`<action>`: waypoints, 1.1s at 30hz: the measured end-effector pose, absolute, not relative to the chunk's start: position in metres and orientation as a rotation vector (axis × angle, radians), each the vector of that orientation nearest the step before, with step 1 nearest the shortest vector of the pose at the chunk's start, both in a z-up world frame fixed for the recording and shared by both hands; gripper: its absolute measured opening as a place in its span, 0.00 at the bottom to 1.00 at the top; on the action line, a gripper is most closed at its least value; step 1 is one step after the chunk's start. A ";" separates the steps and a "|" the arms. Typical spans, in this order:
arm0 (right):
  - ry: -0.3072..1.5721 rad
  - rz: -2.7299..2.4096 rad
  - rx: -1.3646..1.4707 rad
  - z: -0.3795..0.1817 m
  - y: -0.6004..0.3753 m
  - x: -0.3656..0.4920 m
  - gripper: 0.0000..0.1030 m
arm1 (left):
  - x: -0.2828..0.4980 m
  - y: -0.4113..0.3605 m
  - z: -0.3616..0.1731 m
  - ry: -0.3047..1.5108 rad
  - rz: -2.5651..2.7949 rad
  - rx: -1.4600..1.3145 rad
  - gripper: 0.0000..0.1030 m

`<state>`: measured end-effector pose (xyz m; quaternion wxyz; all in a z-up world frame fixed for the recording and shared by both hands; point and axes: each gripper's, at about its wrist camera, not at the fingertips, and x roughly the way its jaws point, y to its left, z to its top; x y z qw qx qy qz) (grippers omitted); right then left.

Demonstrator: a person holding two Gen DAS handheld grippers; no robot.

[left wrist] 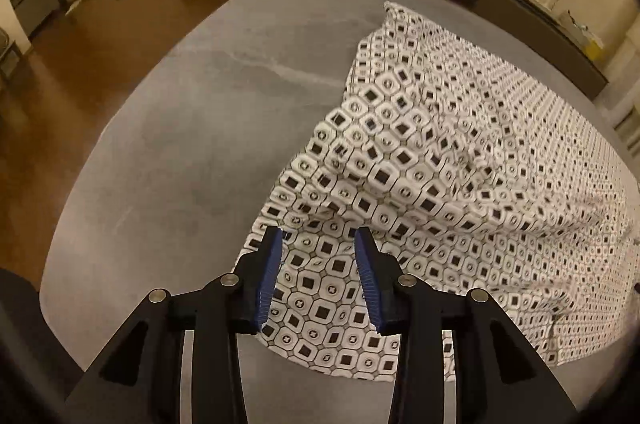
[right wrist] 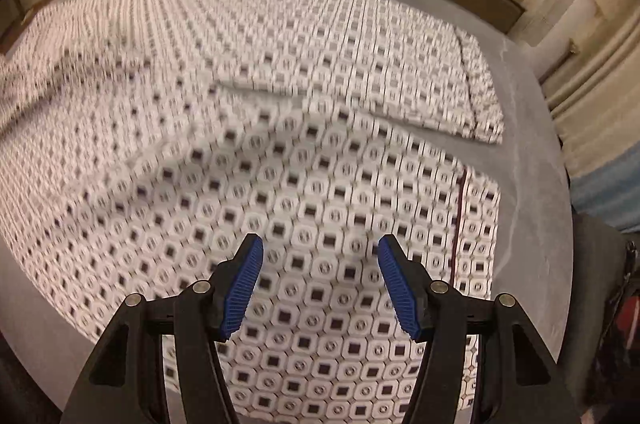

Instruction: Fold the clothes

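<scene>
the patterned garment [left wrist: 460, 159] lies spread over the right part of the grey counter [left wrist: 180, 143], its near left corner rumpled and raised in folds, and the left part of the counter is bare. the left gripper [left wrist: 318, 240] is set wide with nothing between its blue pads [left wrist: 269, 276]; it hangs over the near left corner of the garment, probably because that corner is the natural pick point for a fold. the right gripper [right wrist: 320, 248] is also wide and empty, above the near right area of the garment [right wrist: 280, 103], beside a dark seam line [right wrist: 458, 224]. a folded-over section [right wrist: 400, 79] lies farther off. judged stage: early, with both corners ungrasped and a paired grasp likely next
</scene>
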<state>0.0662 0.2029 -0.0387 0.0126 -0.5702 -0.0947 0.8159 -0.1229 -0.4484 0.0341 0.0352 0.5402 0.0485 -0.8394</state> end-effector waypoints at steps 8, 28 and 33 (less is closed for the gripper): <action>-0.256 2.424 -1.815 -0.022 0.232 0.096 0.61 | -0.121 -0.431 0.018 0.021 -2.532 1.636 0.39; -0.543 3.208 -1.644 0.033 -0.346 -0.187 0.64 | -0.098 -0.435 0.013 0.631 -2.716 1.492 0.39; -0.743 3.167 -1.688 0.013 -0.433 -0.258 0.76 | -0.105 -0.429 0.004 0.665 -2.748 1.541 0.39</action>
